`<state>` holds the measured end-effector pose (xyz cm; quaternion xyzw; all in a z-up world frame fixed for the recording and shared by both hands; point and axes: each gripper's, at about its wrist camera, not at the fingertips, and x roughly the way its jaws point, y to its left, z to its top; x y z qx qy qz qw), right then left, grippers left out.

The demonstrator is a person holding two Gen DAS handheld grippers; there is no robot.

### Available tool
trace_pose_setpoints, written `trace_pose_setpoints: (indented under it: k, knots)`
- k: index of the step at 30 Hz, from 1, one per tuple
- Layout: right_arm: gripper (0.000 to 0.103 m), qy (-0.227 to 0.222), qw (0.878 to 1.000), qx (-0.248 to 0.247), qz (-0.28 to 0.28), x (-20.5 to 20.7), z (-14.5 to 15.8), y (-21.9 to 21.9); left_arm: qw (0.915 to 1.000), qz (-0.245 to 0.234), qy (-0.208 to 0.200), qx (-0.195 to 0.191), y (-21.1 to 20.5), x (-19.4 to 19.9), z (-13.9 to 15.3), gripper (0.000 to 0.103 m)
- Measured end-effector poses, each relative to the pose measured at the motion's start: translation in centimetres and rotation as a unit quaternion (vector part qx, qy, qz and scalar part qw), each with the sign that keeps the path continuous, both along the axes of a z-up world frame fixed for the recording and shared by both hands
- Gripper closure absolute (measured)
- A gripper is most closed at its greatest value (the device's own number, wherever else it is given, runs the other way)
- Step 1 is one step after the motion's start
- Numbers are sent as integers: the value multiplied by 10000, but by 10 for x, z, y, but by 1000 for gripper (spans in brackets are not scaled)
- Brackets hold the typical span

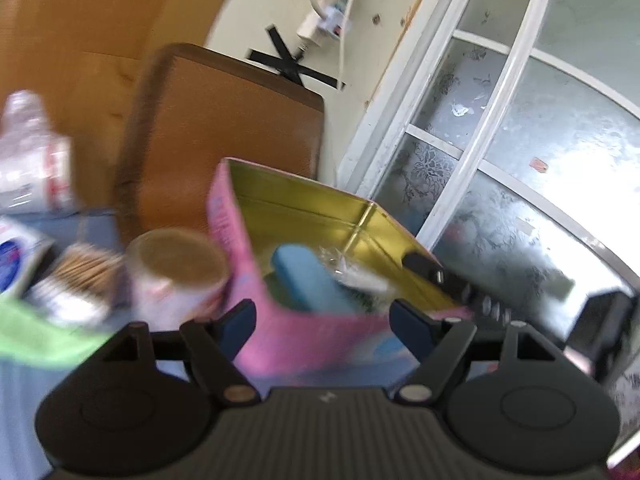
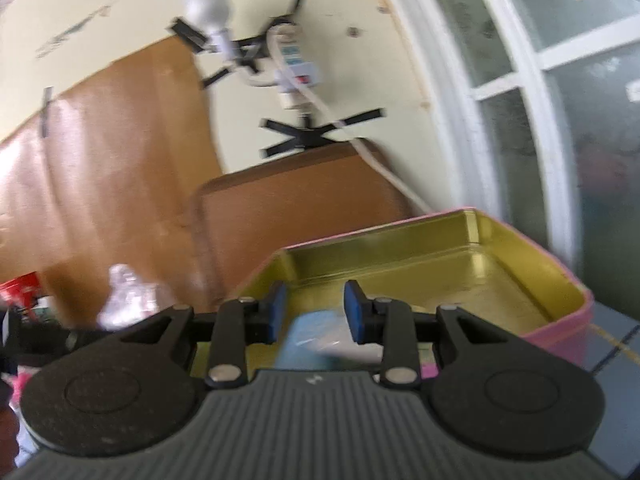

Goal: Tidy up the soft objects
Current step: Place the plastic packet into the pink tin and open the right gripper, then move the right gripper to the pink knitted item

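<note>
The biggest thing before me is the pink tin [image 1: 280, 332], a box with a gold lining [image 2: 460, 272], standing on a blue-grey table [image 1: 24, 392] near the frosted window [image 1: 520, 208]. A brown board [image 1: 224, 132] leans behind it against the wall. In the left wrist view, a paper cup [image 1: 176, 276] sits just beside the tin's left wall, with a bundle of wooden sticks [image 1: 84, 272] and a green cloth [image 1: 36, 332] further toward the table's left edge. Inside the tin lies the blue sponge [image 1: 308, 280], near the front wall, with a bit of crinkled clear wrapper [image 1: 352, 272] touching it. My left gripper [image 1: 322, 320] stands open, its jaws wide on either side of the tin's front wall and pressing on nothing. My right gripper [image 2: 315, 312] hangs over the tin with its blue pads parted; the sponge [image 2: 312, 336] shows below and between them, and I judge that the pads are not pressing it. The sponge should be light, squashy and springy, so I would take it across its narrow sides at the middle. It will give under the pads without slipping, and nothing about it is fragile, though the wrapper beside it looks slick.
</note>
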<state>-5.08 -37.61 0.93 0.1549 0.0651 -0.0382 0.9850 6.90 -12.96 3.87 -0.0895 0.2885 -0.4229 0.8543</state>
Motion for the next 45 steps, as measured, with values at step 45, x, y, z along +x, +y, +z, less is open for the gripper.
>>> trace_pose_setpoints:
  k: [45]
  knots:
    - [60,1790,9097,-1255,3531,40,-24,230,9442,3205,399,-637,266,-29,-55,22]
